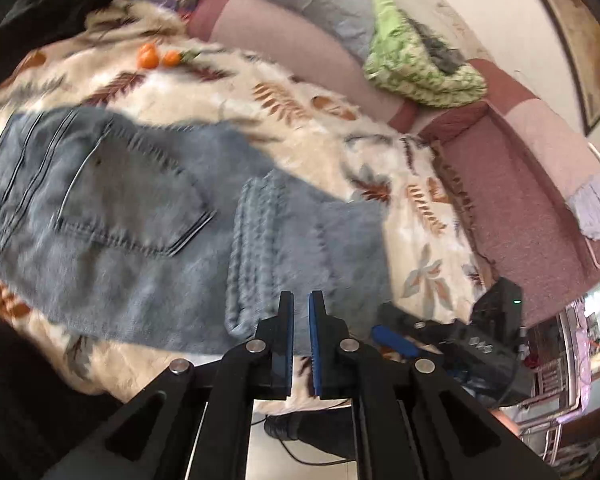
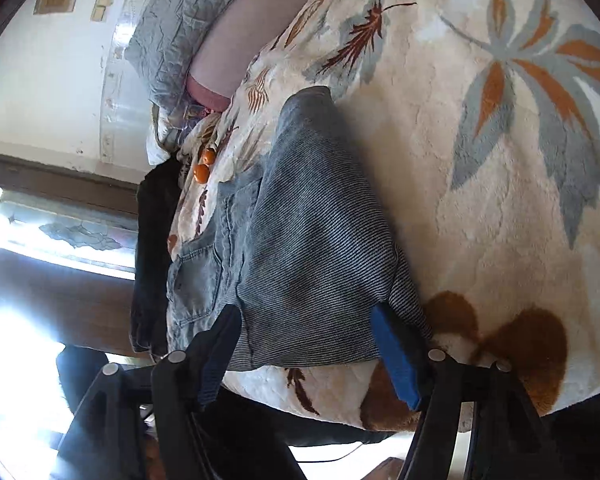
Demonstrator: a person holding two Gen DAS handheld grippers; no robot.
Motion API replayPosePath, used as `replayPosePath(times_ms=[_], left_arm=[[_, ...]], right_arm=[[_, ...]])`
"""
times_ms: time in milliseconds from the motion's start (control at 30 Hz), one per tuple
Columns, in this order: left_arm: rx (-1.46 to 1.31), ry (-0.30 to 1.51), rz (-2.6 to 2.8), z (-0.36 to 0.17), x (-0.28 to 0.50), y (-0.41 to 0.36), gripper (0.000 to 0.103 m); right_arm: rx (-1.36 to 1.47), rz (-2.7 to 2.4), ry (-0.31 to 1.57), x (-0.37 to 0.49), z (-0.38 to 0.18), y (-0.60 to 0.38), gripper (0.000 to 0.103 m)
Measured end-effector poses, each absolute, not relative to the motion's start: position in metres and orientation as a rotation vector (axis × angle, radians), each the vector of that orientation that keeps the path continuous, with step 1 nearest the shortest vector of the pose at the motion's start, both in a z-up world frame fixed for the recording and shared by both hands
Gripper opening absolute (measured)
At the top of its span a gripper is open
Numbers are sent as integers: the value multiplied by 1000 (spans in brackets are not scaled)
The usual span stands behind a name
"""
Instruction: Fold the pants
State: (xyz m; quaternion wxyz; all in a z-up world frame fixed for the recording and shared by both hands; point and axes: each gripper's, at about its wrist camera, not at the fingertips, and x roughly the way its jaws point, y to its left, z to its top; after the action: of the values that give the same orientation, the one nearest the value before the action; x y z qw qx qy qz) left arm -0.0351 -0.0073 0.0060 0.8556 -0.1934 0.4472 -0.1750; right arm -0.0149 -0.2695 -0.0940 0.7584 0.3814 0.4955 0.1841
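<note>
Item: pants (image 1: 112,200), grey-blue denim, part-folded, flat on leaf-print blanket (image 1: 300,92) over bed; pocket at 9 o'clock in left view.
Handling: soft, limp, medium-heavy, not fragile; layers slide.
Hold: hem corners or fold edge.
Left gripper (image 1: 301,300): pressed together, empty.
Right gripper (image 2: 304,320): spread, straddling hem.
</note>
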Motion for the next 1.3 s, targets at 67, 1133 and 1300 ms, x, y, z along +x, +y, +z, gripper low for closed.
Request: replayPosePath(times_ms=[67,1133,1300], left_arm=[[-399,928,-443,11,-29,-22,6],[-529,1137,-523,-93,-2,-6,2],[-485,1091,-474,-68,-2,-7,3]], right_arm=[[830,395,1076,-14,-94,-268,72],[293,131,1127,135,-67,-249,30],[516,188,1034,80,-29,-292,44]])
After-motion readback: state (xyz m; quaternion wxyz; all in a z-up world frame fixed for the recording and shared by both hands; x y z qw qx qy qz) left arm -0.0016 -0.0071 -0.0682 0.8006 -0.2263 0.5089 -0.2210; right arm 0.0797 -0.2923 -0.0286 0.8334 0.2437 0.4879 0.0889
